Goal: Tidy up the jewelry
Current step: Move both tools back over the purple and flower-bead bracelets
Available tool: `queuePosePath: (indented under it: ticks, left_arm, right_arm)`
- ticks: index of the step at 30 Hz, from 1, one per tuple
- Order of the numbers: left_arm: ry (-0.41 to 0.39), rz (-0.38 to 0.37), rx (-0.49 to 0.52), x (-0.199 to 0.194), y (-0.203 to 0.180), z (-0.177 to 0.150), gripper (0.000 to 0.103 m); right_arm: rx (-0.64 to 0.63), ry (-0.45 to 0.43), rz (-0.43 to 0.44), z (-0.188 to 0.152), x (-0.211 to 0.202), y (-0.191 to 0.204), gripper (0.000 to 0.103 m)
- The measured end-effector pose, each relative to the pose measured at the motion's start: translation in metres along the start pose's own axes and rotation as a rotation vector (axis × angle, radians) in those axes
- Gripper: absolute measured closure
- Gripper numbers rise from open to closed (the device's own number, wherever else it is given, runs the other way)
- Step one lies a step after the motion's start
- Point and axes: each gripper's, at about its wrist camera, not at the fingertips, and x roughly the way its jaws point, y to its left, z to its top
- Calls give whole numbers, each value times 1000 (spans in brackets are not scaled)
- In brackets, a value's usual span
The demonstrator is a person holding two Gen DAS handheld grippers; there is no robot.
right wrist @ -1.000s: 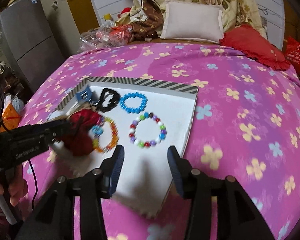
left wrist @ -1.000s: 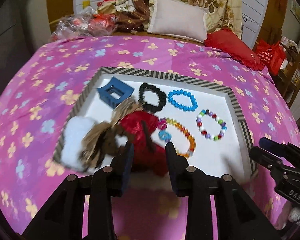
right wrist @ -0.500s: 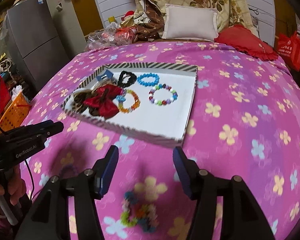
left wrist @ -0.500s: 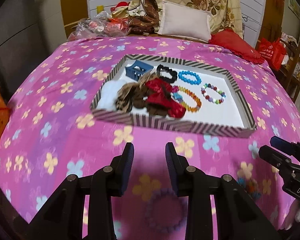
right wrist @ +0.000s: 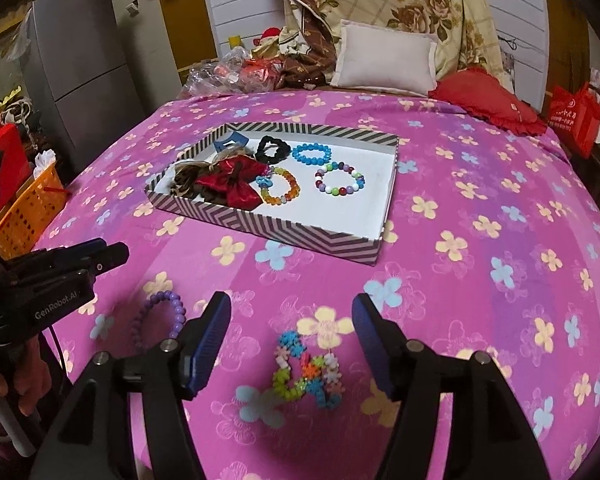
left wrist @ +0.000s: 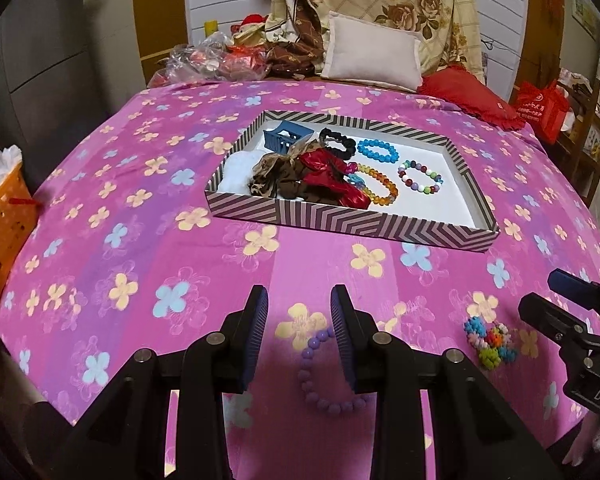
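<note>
Lying on the pink flowered bedspread (left wrist: 112, 200) near its front edge, a purple bead bracelet (left wrist: 324, 380) sits right by the left gripper (left wrist: 299, 332). That gripper's two fingers are spread apart and hold nothing; the bracelet's top beads show in the gap between them and its right side passes behind the right finger. A bracelet of colorful little flowers (right wrist: 306, 372) lies on the same bedspread, between the wide-open fingers of the right gripper (right wrist: 291, 336), a bit closer to the camera than the fingertips. Nothing is pinched there either. Farther back, in the middle of the bed, sits a striped tray (right wrist: 284, 232). Inside it lie a red bow (right wrist: 228, 184), a blue bracelet (right wrist: 311, 154), an orange bracelet (right wrist: 281, 188) and a mixed-color bracelet (right wrist: 340, 180).
</note>
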Motion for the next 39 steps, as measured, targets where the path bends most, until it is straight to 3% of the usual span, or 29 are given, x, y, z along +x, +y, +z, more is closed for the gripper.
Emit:
queuePosePath:
  ticks: [10, 39]
  left_arm:
    - [21, -18, -2, -6, -3, -13, 73]
    - [59, -23, -15, -4, -3, -26, 73]
  right_arm:
    - [-45, -4, -52, -7, -12, 10, 34]
    - [-77, 39, -74, -24, -8, 11, 32]
